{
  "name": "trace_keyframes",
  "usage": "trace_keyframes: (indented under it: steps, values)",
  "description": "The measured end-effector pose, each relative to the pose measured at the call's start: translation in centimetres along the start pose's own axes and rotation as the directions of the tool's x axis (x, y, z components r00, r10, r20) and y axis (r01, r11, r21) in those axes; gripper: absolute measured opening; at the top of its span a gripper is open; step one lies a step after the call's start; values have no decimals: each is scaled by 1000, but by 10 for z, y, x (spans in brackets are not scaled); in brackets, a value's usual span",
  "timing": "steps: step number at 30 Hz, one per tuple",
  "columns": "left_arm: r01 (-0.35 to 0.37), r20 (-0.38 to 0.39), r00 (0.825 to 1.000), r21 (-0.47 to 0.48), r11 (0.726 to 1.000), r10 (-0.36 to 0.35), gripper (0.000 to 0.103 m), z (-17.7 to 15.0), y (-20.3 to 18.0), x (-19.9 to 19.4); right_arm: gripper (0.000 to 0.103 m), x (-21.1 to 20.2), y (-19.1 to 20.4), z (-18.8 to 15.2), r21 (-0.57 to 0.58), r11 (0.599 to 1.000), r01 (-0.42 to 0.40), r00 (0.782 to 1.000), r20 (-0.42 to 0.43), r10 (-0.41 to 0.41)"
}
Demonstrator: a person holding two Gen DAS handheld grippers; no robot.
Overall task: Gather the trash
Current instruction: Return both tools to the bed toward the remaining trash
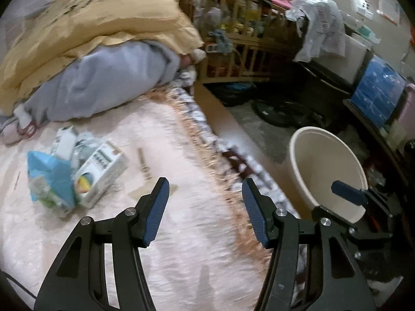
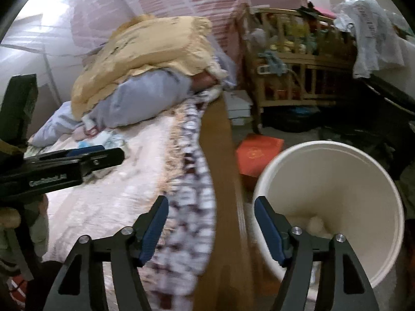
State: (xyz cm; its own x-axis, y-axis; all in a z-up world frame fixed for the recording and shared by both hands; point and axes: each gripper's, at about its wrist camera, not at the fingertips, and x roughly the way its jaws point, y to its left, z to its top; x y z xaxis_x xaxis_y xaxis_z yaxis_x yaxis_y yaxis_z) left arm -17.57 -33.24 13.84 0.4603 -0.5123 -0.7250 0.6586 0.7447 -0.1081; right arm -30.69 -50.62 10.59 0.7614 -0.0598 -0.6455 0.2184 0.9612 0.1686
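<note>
Left view only: trash pile [image 1: 75, 173] left of spread left gripper [image 1: 205, 204].
Right view only: white wad [image 2: 315, 224] in bucket [image 2: 389, 197], beside spread right gripper [image 2: 210, 224].

Left gripper [image 1: 205, 207] and right gripper [image 2: 210, 228]: matt black plastic arms, ribbed blue rubbery finger pads [image 1: 157, 208], shiny metal pivot pins. Trash pile [image 1: 75, 171] is printed cardboard cartons plus crinkled glossy blue plastic wrap, lying on a fuzzy pink plush blanket [image 1: 181, 246] with a rough fringed woven edge. Bucket [image 2: 337, 181] smooth matt cream plastic; crib [image 1: 249, 49] varnished wood; quilt [image 1: 103, 18] soft yellow cloth; bed rail [image 2: 220, 155] smooth brown wood.
</note>
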Motion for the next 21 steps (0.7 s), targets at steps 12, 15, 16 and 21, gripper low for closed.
trace_keyframes:
  steps: [12, 15, 16, 21]
  values:
    - [-68, 21, 997, -54, 996, 69, 57, -19, 53, -24, 69, 20, 61, -4, -35, 996, -79, 996, -45, 77]
    - [-84, 22, 996, -69, 994, 86, 57, -26, 65, -30, 69, 24, 72, -4, -47, 995, -93, 994, -56, 90]
    - [-89, 22, 996, -78, 993, 91, 57, -28, 71, -32, 69, 26, 77, -4, -52, 994, -98, 993, -65, 95]
    - [-117, 3, 993, -139, 983, 119, 57, -43, 106, -39, 69, 36, 95, -6, -79, 989, -124, 989, -95, 116]
